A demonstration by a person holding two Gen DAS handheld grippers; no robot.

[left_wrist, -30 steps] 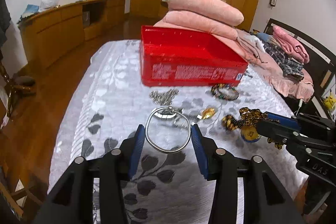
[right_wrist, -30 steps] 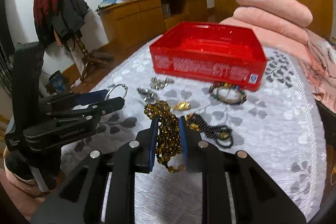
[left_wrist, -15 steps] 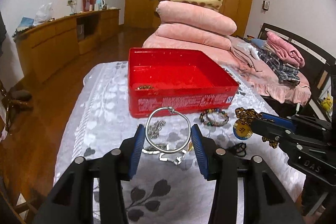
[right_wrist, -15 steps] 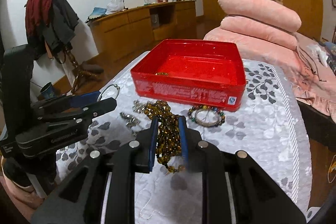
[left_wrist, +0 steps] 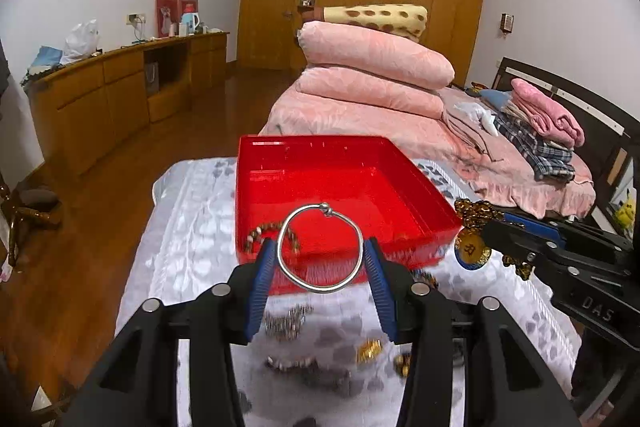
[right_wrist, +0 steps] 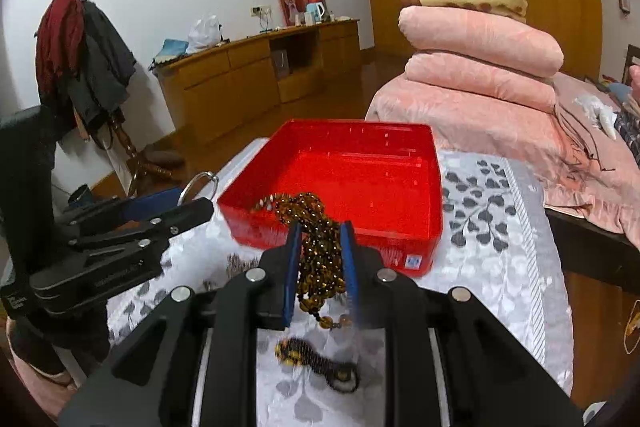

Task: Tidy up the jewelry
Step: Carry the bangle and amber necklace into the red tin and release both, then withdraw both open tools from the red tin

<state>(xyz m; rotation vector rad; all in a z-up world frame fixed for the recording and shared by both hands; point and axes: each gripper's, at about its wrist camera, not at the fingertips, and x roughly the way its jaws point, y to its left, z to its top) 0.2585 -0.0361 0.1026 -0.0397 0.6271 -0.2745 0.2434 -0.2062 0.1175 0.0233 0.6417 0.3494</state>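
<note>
My left gripper [left_wrist: 320, 259] is shut on a silver bangle [left_wrist: 298, 279] and holds it above the near rim of the red tray [left_wrist: 344, 179]. My right gripper [right_wrist: 320, 235] is shut on a brown bead necklace [right_wrist: 320, 251], held just before the tray's [right_wrist: 360, 167] front wall. The necklace's gold pendant [left_wrist: 472, 251] hangs from the right gripper in the left wrist view. A small bead bracelet [left_wrist: 260, 233] lies inside the tray at its near left corner. The left gripper and bangle [right_wrist: 196, 183] show at the left of the right wrist view.
Loose jewelry lies on the grey leaf-patterned cloth [left_wrist: 192, 219] below the grippers: silver chains [left_wrist: 286, 321], gold pieces [left_wrist: 370, 347], a dark bead string [right_wrist: 320, 363]. Stacked pink bedding [left_wrist: 372, 75] is behind the tray. A wooden cabinet [right_wrist: 240, 79] lines the left wall.
Both grippers have risen and moved forward toward the red tray, carrying the bangle and the bead necklace. The loose jewelry on the cloth now lies below and behind the fingertips.
</note>
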